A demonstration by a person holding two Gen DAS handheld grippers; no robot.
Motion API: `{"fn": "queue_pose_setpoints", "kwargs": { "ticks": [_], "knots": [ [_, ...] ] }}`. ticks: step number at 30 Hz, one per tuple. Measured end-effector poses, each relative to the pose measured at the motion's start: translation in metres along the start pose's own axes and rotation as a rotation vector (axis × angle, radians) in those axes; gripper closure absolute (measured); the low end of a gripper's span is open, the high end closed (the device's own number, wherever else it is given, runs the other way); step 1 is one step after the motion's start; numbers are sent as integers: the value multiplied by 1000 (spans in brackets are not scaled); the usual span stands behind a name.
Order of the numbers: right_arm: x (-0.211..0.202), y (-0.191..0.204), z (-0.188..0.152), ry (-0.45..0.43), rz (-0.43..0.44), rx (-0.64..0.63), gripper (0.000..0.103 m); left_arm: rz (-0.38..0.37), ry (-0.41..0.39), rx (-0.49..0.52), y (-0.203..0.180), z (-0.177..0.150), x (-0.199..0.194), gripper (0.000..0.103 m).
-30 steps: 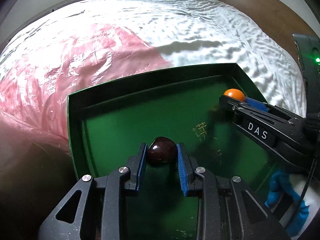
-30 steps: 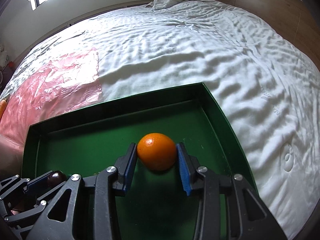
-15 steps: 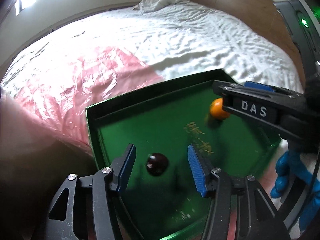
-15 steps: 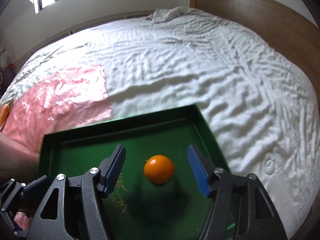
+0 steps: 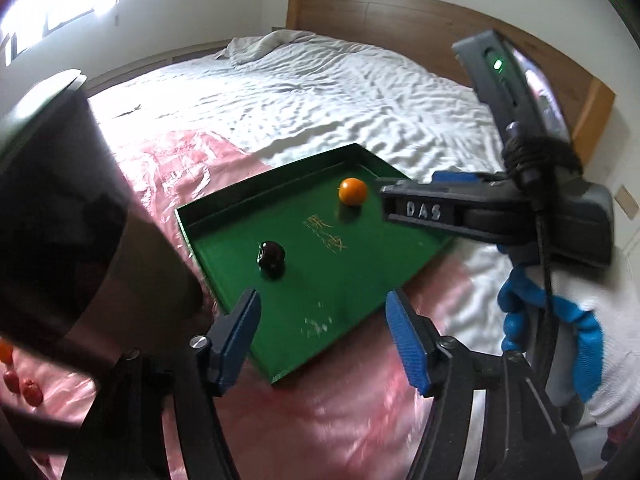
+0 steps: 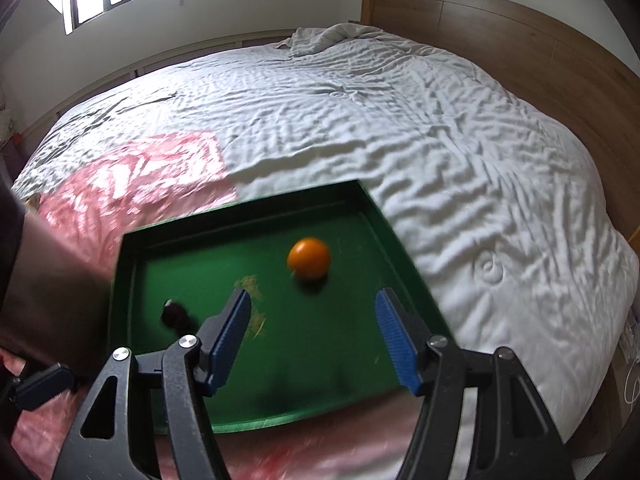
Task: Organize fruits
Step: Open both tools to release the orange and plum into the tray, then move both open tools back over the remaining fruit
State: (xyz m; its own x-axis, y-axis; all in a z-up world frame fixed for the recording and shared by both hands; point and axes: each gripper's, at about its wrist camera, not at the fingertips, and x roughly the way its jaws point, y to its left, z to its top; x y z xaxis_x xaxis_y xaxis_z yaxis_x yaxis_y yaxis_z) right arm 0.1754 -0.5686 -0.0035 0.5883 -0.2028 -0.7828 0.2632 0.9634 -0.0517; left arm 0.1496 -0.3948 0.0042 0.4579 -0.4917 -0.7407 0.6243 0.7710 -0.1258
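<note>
A green tray [image 5: 360,292] [image 6: 124,280] lies on the bed. An orange [image 5: 353,191] [image 6: 309,258] rests in its far right part. A dark round fruit [image 5: 271,255] [image 6: 174,313] rests nearer its left side. My left gripper [image 5: 324,338] is open and empty, raised above the tray's near edge. My right gripper [image 6: 314,336] is open and empty above the tray's near right part; it also shows in the left wrist view [image 5: 420,210], side on, held by a gloved hand.
A pink plastic sheet [image 5: 172,160] [image 6: 132,176] covers the bed's left and near part. Small red fruits [image 5: 24,388] lie on it at the far left. White bedding [image 6: 400,120] spreads behind, with a wooden headboard [image 6: 480,20]. A dark sleeve [image 5: 72,220] blocks the left.
Both grippers opened, released the dark fruit and the orange into the tray, then rose and pulled back from it.
</note>
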Motion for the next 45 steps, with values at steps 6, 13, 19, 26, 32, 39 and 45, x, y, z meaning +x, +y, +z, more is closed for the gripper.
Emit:
{"fn": "queue_pose_setpoints", "kwargs": {
  "ticks": [6, 13, 19, 26, 32, 39, 45],
  "knots": [
    [-29, 20, -33, -3, 34, 7, 0, -8, -9, 15, 15, -27, -39, 42],
    [-56, 56, -70, 16, 68, -5, 0, 9, -12, 14, 36, -62, -80, 42],
    [-80, 97, -99, 29, 135, -23, 0, 53, -22, -27, 64, -86, -111, 42],
    [-98, 152, -121, 64, 229, -89, 0, 135, -14, -104, 110, -116, -138, 42],
    [-111, 211, -138, 102, 340, -167, 0, 219, -7, -208, 158, -140, -166, 42],
    [-116, 288, -144, 112, 463, -294, 0, 332, 10, -324, 220, -172, -192, 42],
    [-107, 327, -145, 120, 516, -367, 0, 393, 15, -424, 257, -195, -199, 43]
  ]
}}
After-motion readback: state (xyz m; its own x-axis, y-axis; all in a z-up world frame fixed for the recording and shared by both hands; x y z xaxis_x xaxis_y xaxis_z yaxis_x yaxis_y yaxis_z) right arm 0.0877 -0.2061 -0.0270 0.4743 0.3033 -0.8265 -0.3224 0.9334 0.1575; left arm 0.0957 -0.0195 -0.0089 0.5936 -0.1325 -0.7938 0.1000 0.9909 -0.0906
